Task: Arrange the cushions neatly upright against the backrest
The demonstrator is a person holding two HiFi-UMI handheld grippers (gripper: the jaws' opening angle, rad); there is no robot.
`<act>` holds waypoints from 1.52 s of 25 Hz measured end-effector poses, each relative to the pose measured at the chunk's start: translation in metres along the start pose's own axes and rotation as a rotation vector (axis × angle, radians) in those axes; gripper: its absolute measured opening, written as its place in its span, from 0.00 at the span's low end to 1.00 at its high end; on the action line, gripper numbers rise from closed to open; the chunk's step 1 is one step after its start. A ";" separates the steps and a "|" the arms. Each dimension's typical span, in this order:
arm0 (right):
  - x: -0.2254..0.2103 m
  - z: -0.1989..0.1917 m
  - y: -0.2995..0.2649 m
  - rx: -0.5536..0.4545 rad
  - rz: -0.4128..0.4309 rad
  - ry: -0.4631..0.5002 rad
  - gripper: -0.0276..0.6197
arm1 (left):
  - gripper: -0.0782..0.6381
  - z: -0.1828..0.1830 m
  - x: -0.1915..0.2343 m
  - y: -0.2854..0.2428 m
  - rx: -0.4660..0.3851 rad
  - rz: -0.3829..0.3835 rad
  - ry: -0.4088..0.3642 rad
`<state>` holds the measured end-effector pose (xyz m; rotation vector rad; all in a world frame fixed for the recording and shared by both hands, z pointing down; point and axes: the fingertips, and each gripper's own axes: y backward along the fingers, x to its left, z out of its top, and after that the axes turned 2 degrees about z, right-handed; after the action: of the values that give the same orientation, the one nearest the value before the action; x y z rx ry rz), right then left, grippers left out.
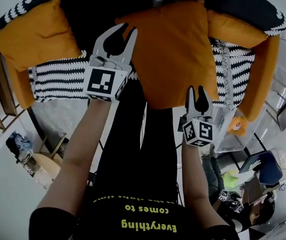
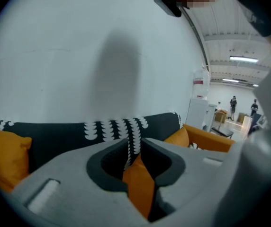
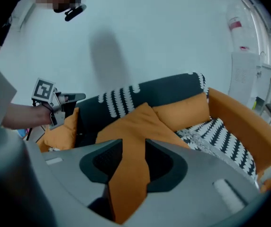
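The cushions are three, all orange. The centre cushion (image 1: 175, 54) fills the upper middle of the head view, leaning on the dark patterned backrest (image 1: 248, 6) with its lower edge over the striped seat (image 1: 58, 79). The step in hand looks like the end of placing it: it stands close to upright, turned slightly askew.

The left gripper (image 1: 124, 30), upper centre-left, has its jaws a little apart around the cushion's top corner. Orange fabric shows in the slot in the left gripper view, but the pads seem not to pinch it. The right gripper (image 1: 196, 91), lower right of centre, has its jaws clearly parted at the cushion's bottom edge and holds nothing.

The next move, I judge, calls for drawing both back without dragging the fabric, then squaring the cushion if it slumps.

A plain white wall (image 2: 78, 41) rises behind the sofa and grey floor (image 1: 63, 119) lies in front. An orange arm (image 1: 263, 79) closes the right side. The left cushion (image 1: 35, 31) sits upper left and the right cushion (image 1: 233, 29) upper right. At the far right of the left gripper view are strip lights (image 2: 243, 59) and small distant people (image 2: 233, 103).
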<state>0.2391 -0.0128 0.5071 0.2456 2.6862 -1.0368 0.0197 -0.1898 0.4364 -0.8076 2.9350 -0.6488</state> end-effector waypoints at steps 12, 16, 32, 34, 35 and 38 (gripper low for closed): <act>-0.066 -0.126 -0.041 0.281 -0.165 0.000 0.60 | 0.43 -0.095 -0.046 -0.089 0.145 -0.281 -0.027; -0.080 -0.143 -0.054 0.314 -0.176 0.016 0.61 | 0.63 -0.129 -0.050 -0.114 0.240 -0.252 -0.148; -0.077 -0.131 -0.046 0.311 -0.131 -0.073 0.16 | 0.34 -0.164 -0.060 -0.114 0.321 -0.227 -0.396; -0.077 -0.131 -0.045 0.297 -0.118 -0.092 0.11 | 0.23 -0.160 -0.056 -0.109 0.301 -0.196 -0.363; -0.077 -0.130 -0.046 0.292 -0.113 -0.090 0.09 | 0.18 -0.158 -0.055 -0.108 0.293 -0.188 -0.347; -0.082 -0.125 -0.045 0.259 -0.095 -0.112 0.07 | 0.12 -0.151 -0.057 -0.102 0.262 -0.170 -0.350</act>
<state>0.2848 0.0335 0.6486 0.1032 2.4823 -1.3851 0.0978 -0.1828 0.6104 -1.0264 2.4276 -0.7891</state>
